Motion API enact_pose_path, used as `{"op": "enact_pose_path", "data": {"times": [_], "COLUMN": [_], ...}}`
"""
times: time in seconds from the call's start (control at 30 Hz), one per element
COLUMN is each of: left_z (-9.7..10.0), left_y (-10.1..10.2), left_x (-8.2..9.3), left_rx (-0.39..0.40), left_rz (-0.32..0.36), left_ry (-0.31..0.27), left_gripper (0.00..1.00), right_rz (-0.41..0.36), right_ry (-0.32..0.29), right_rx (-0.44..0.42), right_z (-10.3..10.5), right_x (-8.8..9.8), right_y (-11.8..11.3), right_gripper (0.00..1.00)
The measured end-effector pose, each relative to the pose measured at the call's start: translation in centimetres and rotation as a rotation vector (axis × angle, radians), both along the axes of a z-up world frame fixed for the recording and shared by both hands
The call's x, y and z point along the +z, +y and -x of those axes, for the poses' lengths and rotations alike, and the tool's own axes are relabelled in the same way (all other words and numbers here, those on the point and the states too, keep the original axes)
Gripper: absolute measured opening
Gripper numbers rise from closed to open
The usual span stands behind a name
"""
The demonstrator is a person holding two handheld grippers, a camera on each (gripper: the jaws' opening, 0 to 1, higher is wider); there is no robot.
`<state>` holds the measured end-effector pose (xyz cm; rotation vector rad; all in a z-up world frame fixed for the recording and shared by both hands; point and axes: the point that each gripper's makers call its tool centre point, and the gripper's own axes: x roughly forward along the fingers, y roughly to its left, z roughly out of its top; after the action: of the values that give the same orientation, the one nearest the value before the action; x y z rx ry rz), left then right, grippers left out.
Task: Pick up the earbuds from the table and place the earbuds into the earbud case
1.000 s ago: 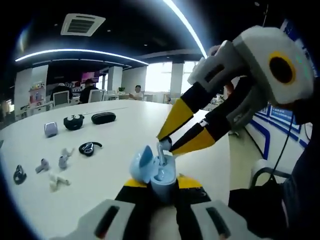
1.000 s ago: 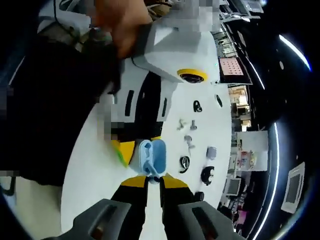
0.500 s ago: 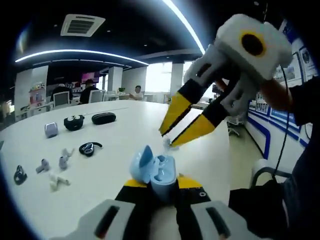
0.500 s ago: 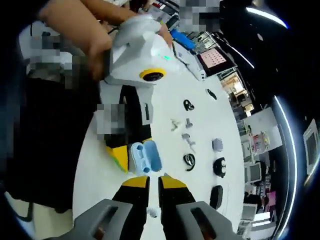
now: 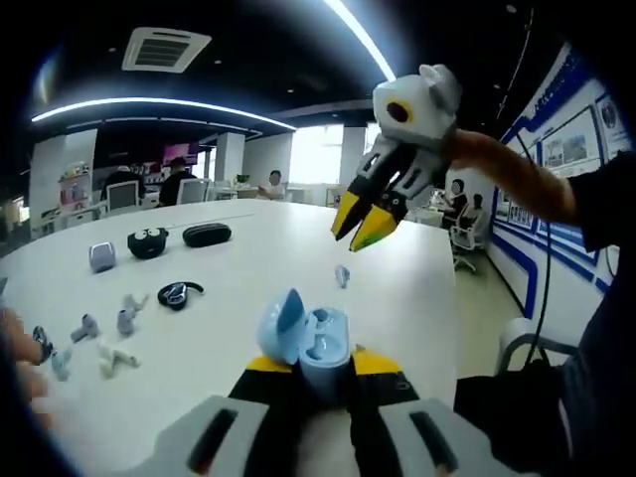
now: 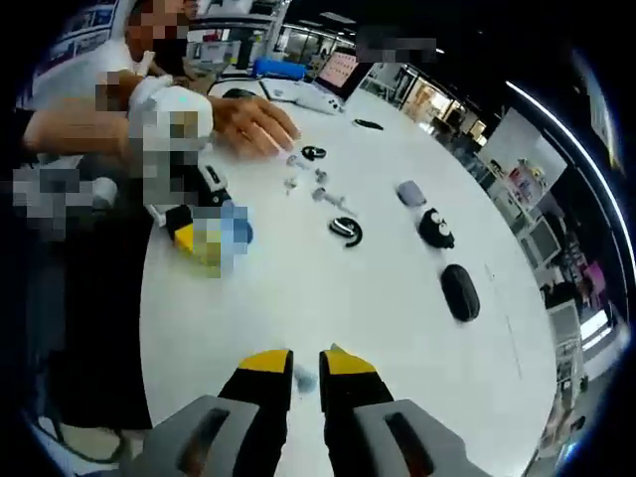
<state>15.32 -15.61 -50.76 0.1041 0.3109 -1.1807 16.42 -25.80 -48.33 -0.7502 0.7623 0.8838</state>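
Over toward the table's (image 5: 229, 263) left edge in the left gripper view, loose earbuds (image 5: 99, 343) lie scattered, with a black open-ear earbud (image 5: 179, 293) just beyond them and a lavender case (image 5: 100, 256) and two dark cases (image 5: 179, 238) toward the far edge. Front and centre, the left gripper (image 5: 318, 373) clamps the light-blue earbud case (image 5: 308, 343), lid hinged open. And here's the change: a second ago the right gripper (image 5: 363, 224) was pressing an earbud at that case; now it has lifted well clear, jaws nearly closed and apparently empty. A small pale earbud (image 5: 342, 275) lies on the table beyond the case, so that insertion looks missed. In the right gripper view, that same earbud (image 6: 304, 378) sits just between the jaw tips, calling for a re-grasp.
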Motion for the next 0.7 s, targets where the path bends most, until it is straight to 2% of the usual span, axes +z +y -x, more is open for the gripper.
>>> {"op": "enact_pose_path", "data": {"times": [0.13, 0.27, 0.37, 0.43, 0.7], "left_z": [0.0, -0.1, -0.2, -0.2, -0.2], "left_y": [0.0, 0.0, 0.0, -0.1, -0.1], "left_x": [0.0, 0.0, 0.1, 0.1, 0.1], "left_rx": [0.003, 0.005, 0.006, 0.005, 0.004], "left_rz": [0.002, 0.007, 0.011, 0.012, 0.015], "left_ry": [0.003, 0.008, 0.016, 0.018, 0.019], "left_gripper": [0.19, 0.19, 0.19, 0.19, 0.19], "right_rz": [-0.050, -0.069, -0.126, -0.180, -0.203], "right_ry": [0.060, 0.067, 0.073, 0.067, 0.087], "right_rx": [-0.046, -0.055, -0.071, -0.083, -0.069], "right_z": [0.4, 0.6, 0.3, 0.0, -0.7], "right_x": [-1.2, -2.7, -3.4, -3.1, -3.1], "right_y": [-1.3, -1.9, -1.7, -1.2, -2.1], "right_gripper": [0.16, 0.16, 0.16, 0.16, 0.15]}}
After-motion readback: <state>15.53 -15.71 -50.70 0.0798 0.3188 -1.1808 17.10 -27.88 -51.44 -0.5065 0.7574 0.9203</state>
